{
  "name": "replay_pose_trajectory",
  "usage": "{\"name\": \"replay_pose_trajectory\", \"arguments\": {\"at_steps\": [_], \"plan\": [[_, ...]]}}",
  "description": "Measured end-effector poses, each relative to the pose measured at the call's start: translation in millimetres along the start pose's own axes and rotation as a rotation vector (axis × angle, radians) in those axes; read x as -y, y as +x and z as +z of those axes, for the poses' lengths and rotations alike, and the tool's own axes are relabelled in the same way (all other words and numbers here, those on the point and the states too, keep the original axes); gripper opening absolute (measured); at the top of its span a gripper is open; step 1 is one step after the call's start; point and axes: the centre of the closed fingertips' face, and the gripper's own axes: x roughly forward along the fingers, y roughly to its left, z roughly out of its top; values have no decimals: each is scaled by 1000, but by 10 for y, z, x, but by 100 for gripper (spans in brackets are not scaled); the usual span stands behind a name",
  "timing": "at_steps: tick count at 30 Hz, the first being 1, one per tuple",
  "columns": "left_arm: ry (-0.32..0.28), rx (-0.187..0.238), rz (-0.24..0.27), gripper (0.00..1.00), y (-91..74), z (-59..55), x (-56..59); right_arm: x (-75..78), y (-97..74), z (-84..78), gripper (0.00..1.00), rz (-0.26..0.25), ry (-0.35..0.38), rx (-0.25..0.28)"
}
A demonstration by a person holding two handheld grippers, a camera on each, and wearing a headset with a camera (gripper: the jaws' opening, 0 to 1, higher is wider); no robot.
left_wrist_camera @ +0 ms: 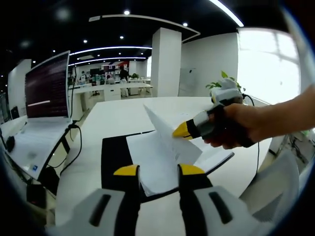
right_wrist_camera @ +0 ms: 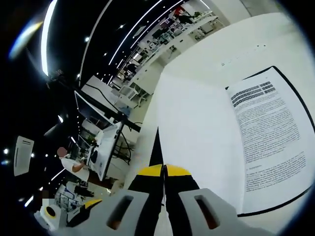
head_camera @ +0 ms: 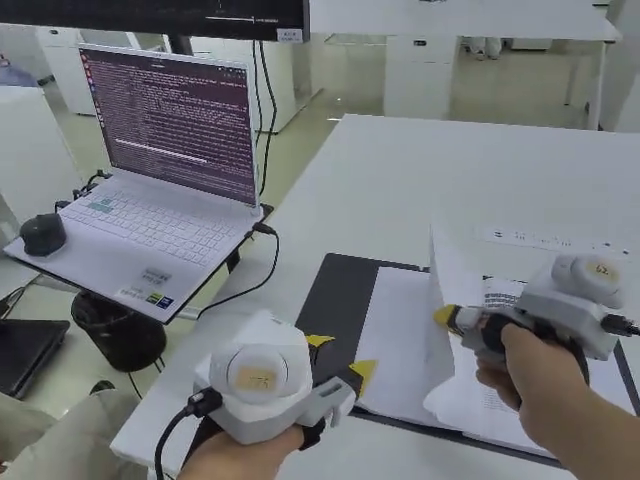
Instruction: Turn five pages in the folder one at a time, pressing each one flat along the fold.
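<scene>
A black folder [head_camera: 340, 300] lies open on the white table, with a printed page [head_camera: 500, 296] on its right side. My right gripper [head_camera: 446, 316] is shut on the edge of one white page [head_camera: 452, 272] and holds it lifted upright over the fold. In the right gripper view the jaws [right_wrist_camera: 163, 171] are pinched together on that page [right_wrist_camera: 197, 128], and the printed page [right_wrist_camera: 266, 123] lies flat to the right. My left gripper [head_camera: 341, 356] hovers open at the folder's near left corner. In its own view the left gripper [left_wrist_camera: 159, 170] points at the raised page [left_wrist_camera: 162, 147] and the folder [left_wrist_camera: 115, 152].
An open laptop [head_camera: 170, 130] stands on a stand left of the table, with a mouse [head_camera: 43, 233] beside it and a cable [head_camera: 250, 285] hanging near the table's left edge. The white table [head_camera: 470, 170] stretches away behind the folder.
</scene>
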Motion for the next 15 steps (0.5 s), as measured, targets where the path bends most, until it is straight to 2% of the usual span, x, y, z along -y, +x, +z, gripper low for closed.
{"name": "replay_pose_trajectory", "arguments": {"at_steps": [6,10,15], "plan": [[-27,-8,30,28,-124,-86,-214,-1,285,-178,0,-22,-20,-50],[-44,-20,44,28,-183,-155,-305,60,453,-276,0,-53,-48,-72],[-64,-32,61,28,-239,-226,-394,96,648,-434,0,-69,-58,-113]]}}
